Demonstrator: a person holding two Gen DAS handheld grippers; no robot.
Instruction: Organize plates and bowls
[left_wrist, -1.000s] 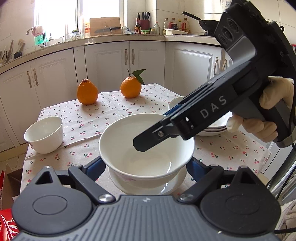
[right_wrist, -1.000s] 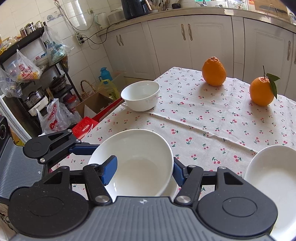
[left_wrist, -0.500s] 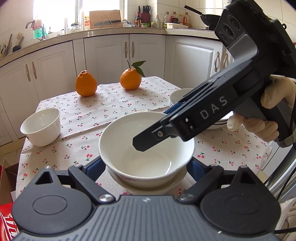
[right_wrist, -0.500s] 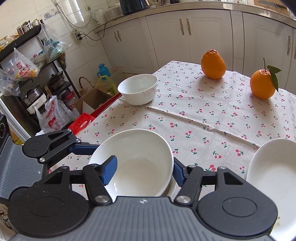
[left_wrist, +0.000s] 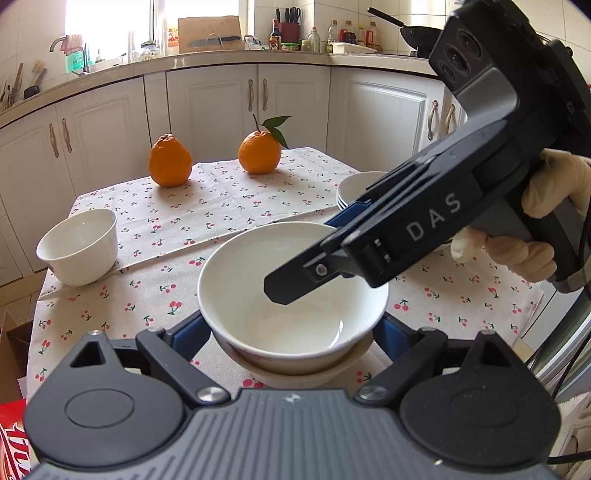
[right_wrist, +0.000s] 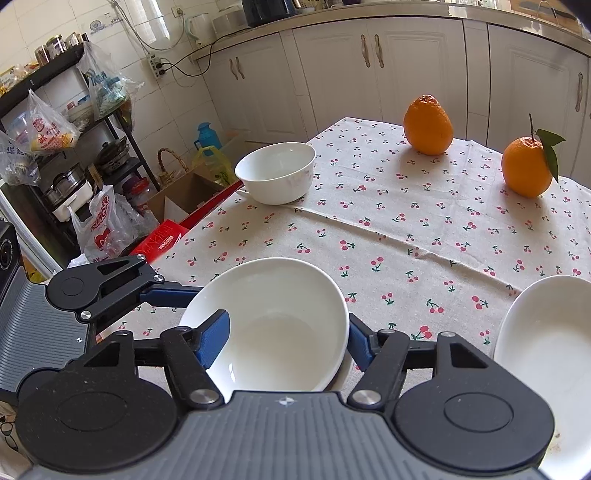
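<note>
The bowl (left_wrist: 291, 295) is glossy white glazed ceramic. A matt woven cloth (left_wrist: 221, 206) with printed cherries covers the tabletop. Both oranges (left_wrist: 170, 160) have dimpled, rough skin.

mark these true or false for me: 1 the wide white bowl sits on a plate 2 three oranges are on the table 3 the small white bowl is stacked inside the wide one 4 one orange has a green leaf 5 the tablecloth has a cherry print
1. True. The wide white ceramic bowl rests on a shallow white plate.
2. False. Only two oranges stand there, the knobbly orange and the leafed orange.
3. False. The small white bowl stands alone near the table's edge, apart from the wide one.
4. True. The leafed orange carries a green leaf on its stem.
5. True. The cream tablecloth is printed with small red cherries.
</note>
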